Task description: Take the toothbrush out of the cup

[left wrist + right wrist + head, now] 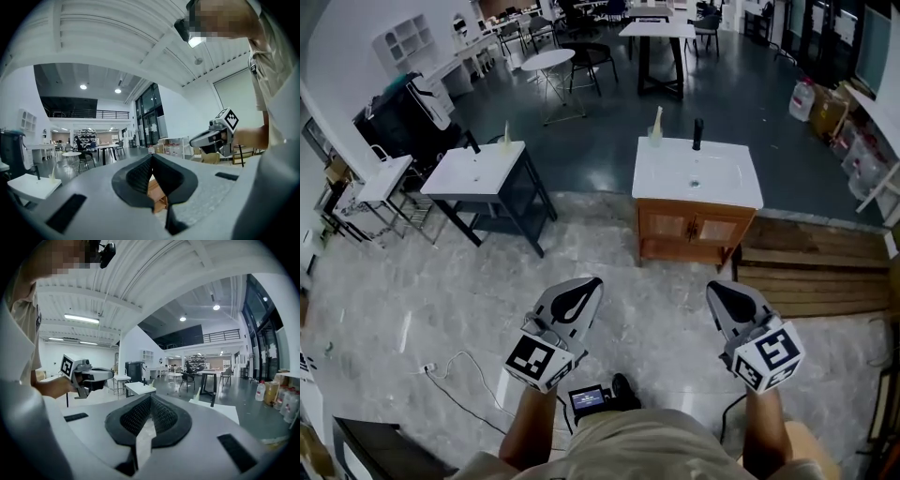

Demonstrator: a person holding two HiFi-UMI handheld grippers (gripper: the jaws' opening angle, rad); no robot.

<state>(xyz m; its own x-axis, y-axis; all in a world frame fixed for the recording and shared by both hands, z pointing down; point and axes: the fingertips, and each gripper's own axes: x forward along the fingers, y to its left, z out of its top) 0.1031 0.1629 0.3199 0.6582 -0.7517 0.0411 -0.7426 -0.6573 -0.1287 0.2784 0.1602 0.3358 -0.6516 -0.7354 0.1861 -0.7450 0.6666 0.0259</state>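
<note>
A pale toothbrush stands in a cup [655, 128] at the back left of a white sink top [731, 183] on a wooden cabinet [691, 229], beside a black faucet [697, 134]. It is well ahead of both grippers. My left gripper [592, 281] and right gripper [717, 286] are held side by side over the floor, both shut and empty. In the right gripper view the shut jaws [150, 399] point toward that sink, with the cup [198, 394] far off. The left gripper's jaws [151, 161] are closed, with the wooden cabinet [157, 194] showing beyond them.
A second white sink [473, 171] on a dark frame stands to the left with its own cup and brush [506, 134]. Wooden planks [811, 272] lie right of the cabinet. A white cable [459, 370] trails on the marble floor. Tables and chairs [656, 42] fill the back.
</note>
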